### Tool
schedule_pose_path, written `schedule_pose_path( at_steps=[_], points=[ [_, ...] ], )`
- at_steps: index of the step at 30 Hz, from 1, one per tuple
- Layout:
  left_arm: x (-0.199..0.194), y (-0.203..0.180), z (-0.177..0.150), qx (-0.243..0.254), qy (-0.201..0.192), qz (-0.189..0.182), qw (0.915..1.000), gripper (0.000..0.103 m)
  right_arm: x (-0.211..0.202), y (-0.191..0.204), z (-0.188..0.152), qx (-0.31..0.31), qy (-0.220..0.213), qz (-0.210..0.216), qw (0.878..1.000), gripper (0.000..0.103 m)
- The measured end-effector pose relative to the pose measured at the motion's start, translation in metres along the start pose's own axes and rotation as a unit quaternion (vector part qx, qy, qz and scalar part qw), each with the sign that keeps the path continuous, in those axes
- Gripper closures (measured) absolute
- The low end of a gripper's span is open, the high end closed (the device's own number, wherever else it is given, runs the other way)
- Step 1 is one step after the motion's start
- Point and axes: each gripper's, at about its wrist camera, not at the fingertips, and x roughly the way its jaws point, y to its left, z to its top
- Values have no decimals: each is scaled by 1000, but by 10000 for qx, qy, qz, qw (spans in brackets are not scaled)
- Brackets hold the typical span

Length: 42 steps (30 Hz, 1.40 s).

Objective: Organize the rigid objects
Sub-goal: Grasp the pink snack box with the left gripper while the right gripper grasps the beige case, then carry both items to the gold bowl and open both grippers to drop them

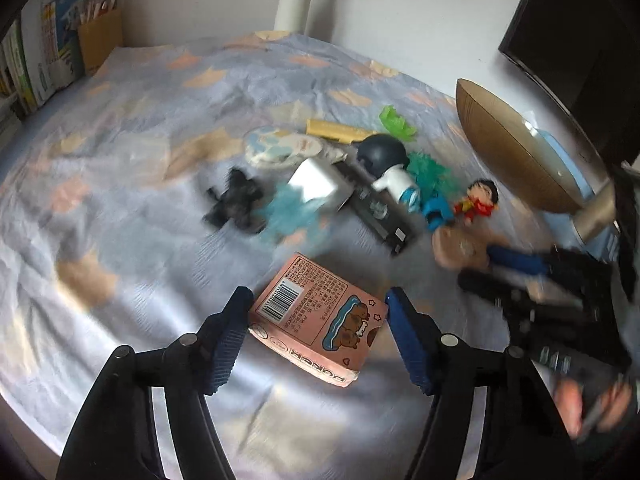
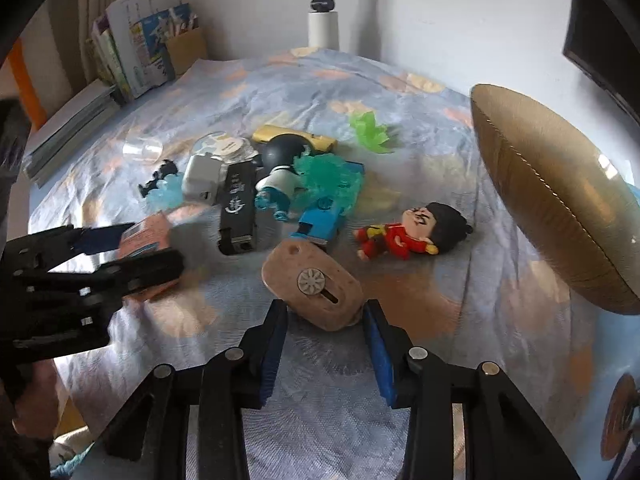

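A pink carton [image 1: 316, 318] with a barcode lies between the fingers of my left gripper [image 1: 316, 304], whose jaws stand open around it; it also shows in the right wrist view [image 2: 146, 240]. A beige oval utility knife [image 2: 314, 284] lies between the open fingers of my right gripper [image 2: 326, 310]; it appears in the left wrist view [image 1: 458, 250] too. Small toys lie in a pile behind: a red-suited doll [image 2: 412, 232], a dark-helmet figure [image 2: 280, 168], a black box [image 2: 238, 206], a white cube [image 2: 202, 178], a blue toy [image 2: 322, 220].
A gold-brown tilted bowl [image 2: 556, 200] stands at the right. Books and a cardboard holder [image 2: 148, 56] line the back left. A white pole [image 2: 324, 20] rises at the back. A clear cup [image 2: 142, 148] lies left of the pile. The blue patterned cloth [image 2: 400, 360] covers the table.
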Motion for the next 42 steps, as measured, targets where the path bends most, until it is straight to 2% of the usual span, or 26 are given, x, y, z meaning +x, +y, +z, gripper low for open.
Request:
schedule_pose_path(
  at_steps=[1, 2, 4, 7, 13, 16, 18, 21, 23, 25, 27, 31, 36, 41, 42],
  points=[
    [-2, 3, -2, 15, 13, -44, 10000, 36, 0, 0, 1, -16, -1, 51, 10000, 56],
    [-5, 7, -5, 40, 33, -112, 9999, 36, 1, -1, 2, -29, 4, 82, 10000, 45],
    [-8, 10, -8, 80, 64, -225, 9997, 36, 3, -1, 4, -90, 40, 155, 9998, 41],
    [-11, 15, -11, 159, 74, -392, 9991, 36, 9, 2, 10, -255, 109, 226, 9994, 41],
    [-20, 24, -17, 491, 188, -342, 9980, 35, 4, 24, 7, -686, 11, 306, 9972, 45],
    [-29, 29, -23, 722, 122, -315, 9968, 30, 0, 36, 1, -849, -32, 422, 9955, 49],
    [-34, 35, -24, 727, 22, -305, 9969, 26, 0, 41, -2, -870, -6, 473, 9951, 49],
    [-45, 44, -22, 574, -89, -627, 9963, 26, 5, 38, -4, -749, 89, 476, 9960, 49],
    [-52, 43, -24, 633, -78, -638, 9959, 26, 5, 34, -4, -662, 106, 489, 9966, 49],
    [-52, 38, -28, 797, 158, -512, 9954, 21, 5, 32, -3, -621, 127, 465, 9969, 49],
    [-43, 35, -31, 786, 503, -418, 9948, 21, 4, 31, -3, -595, 124, 481, 9970, 49],
    [-31, 35, -32, 482, 534, -964, 9927, 21, 4, 31, -4, -605, 131, 438, 9971, 49],
    [-12, 9, -18, 894, 361, -886, 9914, 21, 4, 31, -3, -556, 134, 449, 9973, 49],
    [-9, 0, -16, 1011, 401, -627, 9921, 21, 6, 26, 3, -401, 154, 494, 9979, 49],
    [-13, 1, -21, 987, 458, -450, 9930, 21, 6, 25, 4, -375, 159, 505, 9979, 49]
  ],
)
